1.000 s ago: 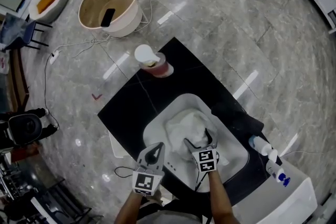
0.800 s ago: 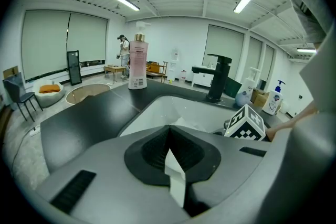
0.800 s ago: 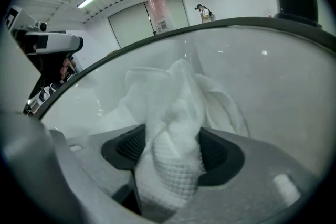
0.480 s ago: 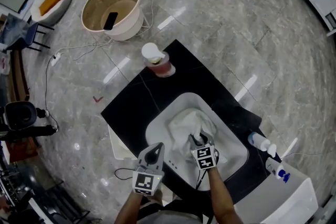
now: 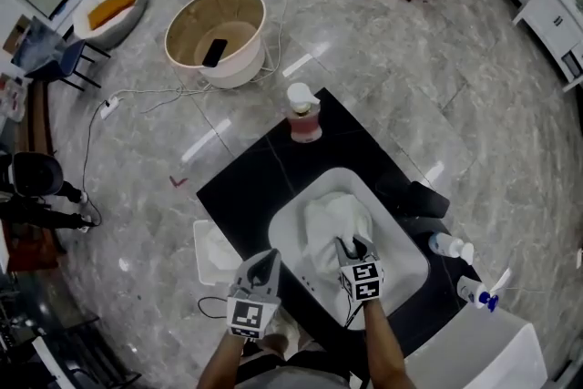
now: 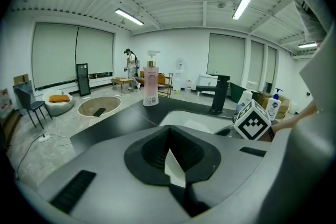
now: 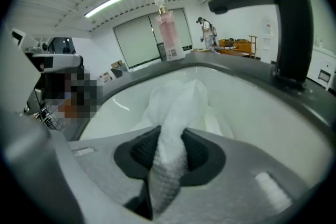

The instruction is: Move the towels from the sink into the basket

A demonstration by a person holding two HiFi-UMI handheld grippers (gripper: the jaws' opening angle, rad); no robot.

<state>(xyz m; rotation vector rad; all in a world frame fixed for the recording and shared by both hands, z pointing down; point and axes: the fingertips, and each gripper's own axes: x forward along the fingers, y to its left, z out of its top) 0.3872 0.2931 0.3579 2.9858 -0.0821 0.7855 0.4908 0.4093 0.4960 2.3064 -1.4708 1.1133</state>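
Raised since before, right gripper (image 5: 351,244) has just clamped towel (image 5: 332,216) in sink (image 5: 402,261); left gripper (image 5: 266,258) closed, empty.

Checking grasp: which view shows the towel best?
Right gripper view: close-up, the right gripper has just been closing its jaws on the towel. Head view shows it small in the sink; left gripper view, only the rim.

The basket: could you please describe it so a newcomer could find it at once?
Past the black counter, on the grey stone floor, stands the basket, a big round cream tub. Unlike the smaller white bowl holding something orange, it holds one flat dark object.
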